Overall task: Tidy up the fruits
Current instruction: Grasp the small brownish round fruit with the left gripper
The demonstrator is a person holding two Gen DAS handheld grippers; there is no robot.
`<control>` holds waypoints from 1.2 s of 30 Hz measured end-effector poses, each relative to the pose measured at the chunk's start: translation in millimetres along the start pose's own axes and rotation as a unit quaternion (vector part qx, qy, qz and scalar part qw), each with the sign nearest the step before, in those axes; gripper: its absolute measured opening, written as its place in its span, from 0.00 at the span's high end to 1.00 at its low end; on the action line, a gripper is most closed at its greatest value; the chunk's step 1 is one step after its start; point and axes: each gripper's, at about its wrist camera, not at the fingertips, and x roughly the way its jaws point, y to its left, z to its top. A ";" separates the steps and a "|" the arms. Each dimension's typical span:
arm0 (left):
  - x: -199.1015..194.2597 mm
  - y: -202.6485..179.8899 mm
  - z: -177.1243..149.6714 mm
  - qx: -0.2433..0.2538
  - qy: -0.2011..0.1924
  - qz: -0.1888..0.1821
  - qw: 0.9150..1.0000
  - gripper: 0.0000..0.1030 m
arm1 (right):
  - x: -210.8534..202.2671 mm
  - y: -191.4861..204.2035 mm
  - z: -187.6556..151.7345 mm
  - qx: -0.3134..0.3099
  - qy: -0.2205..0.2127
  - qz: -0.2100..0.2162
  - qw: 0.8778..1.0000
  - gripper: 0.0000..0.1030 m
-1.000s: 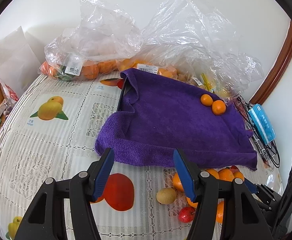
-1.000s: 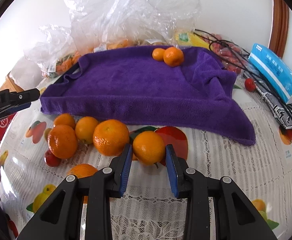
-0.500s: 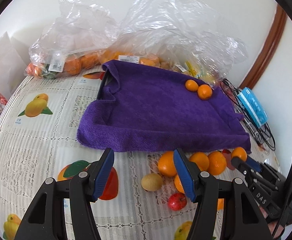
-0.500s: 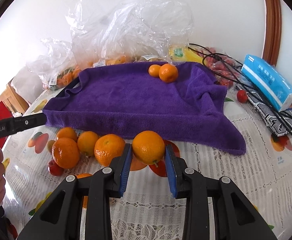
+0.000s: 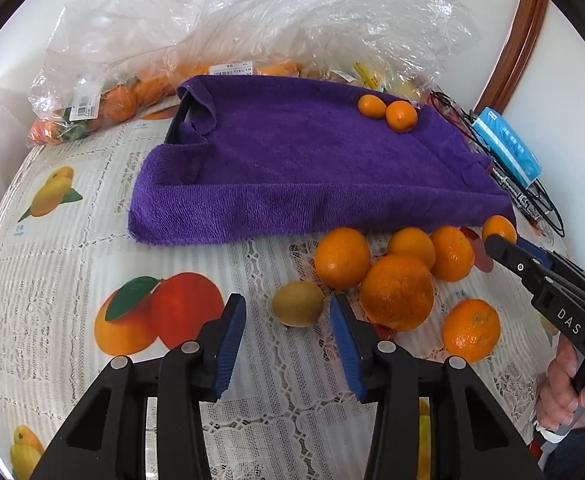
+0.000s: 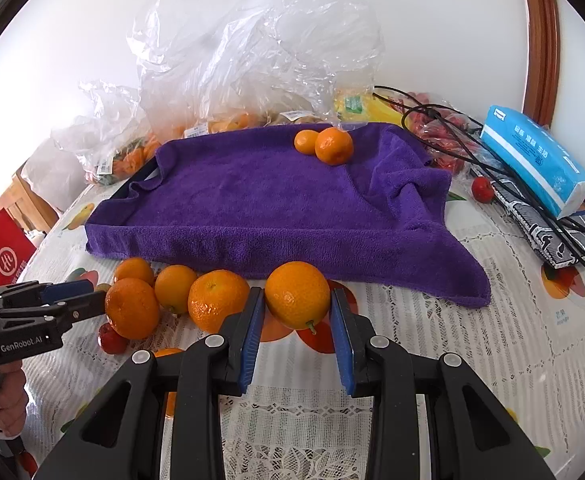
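hidden: a dark tray (image 5: pixel 180 114) shows only one corner from under the purple towel (image 5: pixel 292 168); a small red fruit (image 6: pixel 112 338) is half covered by the oranges; fruit inside the plastic bags (image 5: pixel 252 28) at the back is blurred by the film, and their labels are too small to read
cut off: each hand is seen only in part at the frame edge, the right hand (image 5: pixel 568 396) in the left view, the left hand (image 6: pixel 6 400) in the right view
worktop: white lace cloth (image 5: pixel 72 264) printed with fruit pictures; the towel lies across its middle
room: white wall behind, brown wood trim (image 6: pixel 540 40) at the right; blue tissue pack (image 6: pixel 532 160) and black cables (image 6: pixel 452 128) lie right of the towel
left tongs (image 5: pixel 288 330): jaws have just been closing, pads apart, with a yellow-green fruit (image 5: pixel 298 304) just ahead of the gap, untouched as far as I can tell
right tongs (image 6: pixel 296 332): clamped on an orange (image 6: pixel 297 300), which looks lifted off the cloth, near the towel's front edge
loose oranges (image 5: pixel 396 292): cluster on the cloth in front of the towel, beside the yellow-green fruit
on the towel: two small oranges (image 6: pixel 324 145) touching, near its far edge
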 end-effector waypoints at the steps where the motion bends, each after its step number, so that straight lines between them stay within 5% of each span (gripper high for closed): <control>1: 1.4 0.0 -0.7 -0.002 0.001 0.001 1.000 0.60 | 0.2 -0.2 0.0 0.000 0.001 0.000 1.000 0.68; 7: 3.4 -1.1 -1.6 -0.002 -0.011 0.014 1.000 0.61 | 0.3 -0.4 0.0 -0.001 0.001 -0.002 1.000 0.68; 11: 3.3 -0.2 -2.9 -0.006 -0.024 0.023 0.999 0.75 | 0.9 0.5 -0.6 -0.003 0.001 -0.003 1.000 0.68; 36: -52.1 -1.4 34.0 -0.043 -0.101 0.000 0.994 0.76 | -36.1 -2.3 36.2 0.011 -0.048 0.017 0.999 0.68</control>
